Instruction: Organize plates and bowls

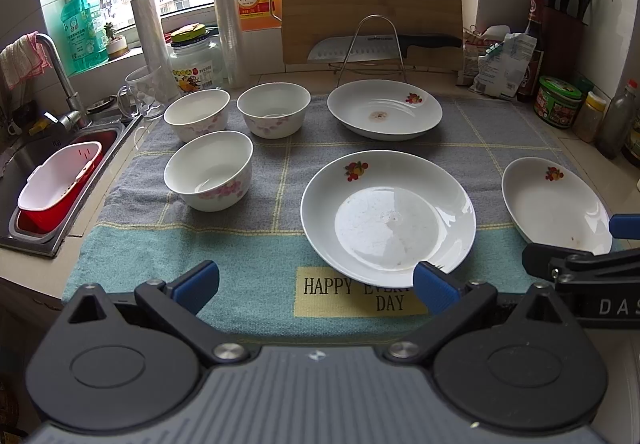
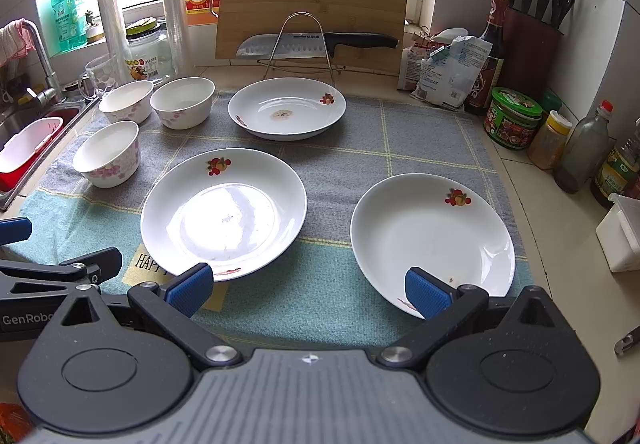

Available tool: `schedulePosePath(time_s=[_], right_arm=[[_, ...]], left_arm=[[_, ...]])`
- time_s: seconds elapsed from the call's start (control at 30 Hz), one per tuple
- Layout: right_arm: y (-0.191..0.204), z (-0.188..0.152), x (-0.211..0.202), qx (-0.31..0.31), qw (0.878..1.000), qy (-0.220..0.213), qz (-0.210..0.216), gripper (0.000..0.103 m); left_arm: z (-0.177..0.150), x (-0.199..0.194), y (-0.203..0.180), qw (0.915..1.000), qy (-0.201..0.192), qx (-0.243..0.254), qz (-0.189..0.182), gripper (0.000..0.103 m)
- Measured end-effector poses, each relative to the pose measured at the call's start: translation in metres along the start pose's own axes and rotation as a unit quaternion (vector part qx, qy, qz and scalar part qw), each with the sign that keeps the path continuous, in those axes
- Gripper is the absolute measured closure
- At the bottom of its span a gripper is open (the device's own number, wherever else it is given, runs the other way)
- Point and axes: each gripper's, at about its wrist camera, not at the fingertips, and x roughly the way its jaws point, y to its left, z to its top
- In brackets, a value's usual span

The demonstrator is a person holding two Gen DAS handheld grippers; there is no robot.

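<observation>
Looking along your left gripper (image 1: 316, 286), you see its blue fingers spread wide and empty above the near edge of the cloth (image 1: 240, 244). Three bowls (image 1: 209, 176) cluster at the left, the middle plate (image 1: 387, 222) lies just ahead, the far plate (image 1: 385, 109) sits before the wire rack (image 1: 372, 44), and the right plate (image 1: 556, 204) is at the edge.

From your right gripper (image 2: 308, 292), also spread and holding nothing, the middle plate (image 2: 224, 212) lies ahead left and the right plate (image 2: 432, 236) ahead right, apart.
</observation>
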Motion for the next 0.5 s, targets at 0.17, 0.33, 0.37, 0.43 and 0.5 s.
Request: schedulePosePath(time_s=[0.17, 0.33, 0.37, 0.43, 0.5], right_arm=[[0.0, -0.0009, -0.0005, -0.001, 1.0, -0.001, 0.0, 0.0], [0.0001, -0.0009, -0.0007, -0.001, 1.0, -0.001, 0.0, 0.0], [-0.0001, -0.0008, -0.0007, -0.001, 1.0, -0.001, 0.0, 0.0], [-0.0001, -0.0009, -0.0007, 0.0, 1.0, -0.001, 0.0, 0.0], [-0.0001, -0.0005, -0.0009, -0.001, 1.0, -0.001, 0.0, 0.0]], left_arm=[[-0.0002, -0.0004, 0.0003, 1.0, 0.0, -0.001, 0.0, 0.001], [-0.0004, -0.0004, 0.0006, 1.0, 0.0, 0.0, -0.001, 0.001], [-0.0002, -0.0007, 0.0007, 1.0, 0.0, 0.0, -0.001, 0.001], [-0.0001, -0.0012, 0.0004, 1.0, -0.001, 0.0, 0.0, 0.001], [0.0002, -0.0018, -0.0002, 1.0, -0.001, 0.0, 0.0, 0.001]])
